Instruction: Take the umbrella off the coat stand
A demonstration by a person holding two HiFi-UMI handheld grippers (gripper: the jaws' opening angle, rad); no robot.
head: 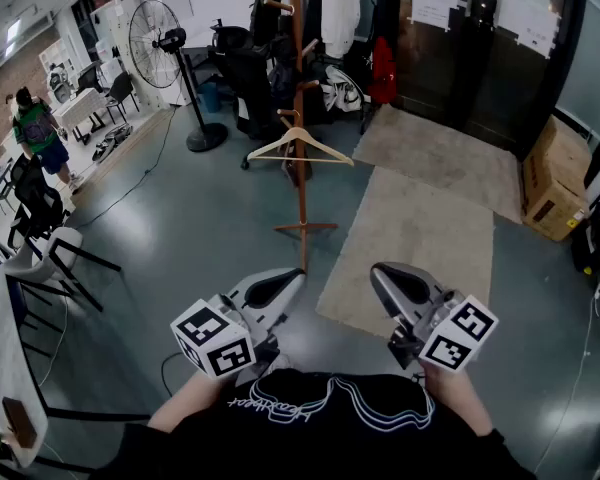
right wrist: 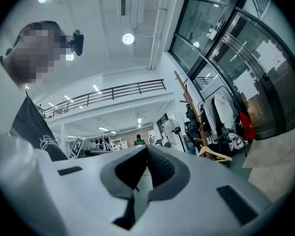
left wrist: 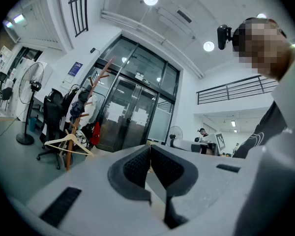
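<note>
The wooden coat stand rises from the grey floor straight ahead of me, beside a rug. A pale wooden hanger hangs on one of its lower pegs. In the left gripper view a dark bundle hangs from an upper peg of the coat stand; I cannot tell whether it is the umbrella. My left gripper and right gripper are held level near my chest, well short of the stand. Both are shut with nothing between the pads.
A beige rug lies right of the stand. Behind it are black office chairs, hung clothes and dark glass doors. A standing fan is at back left, a cardboard box at right, chairs and a person at left.
</note>
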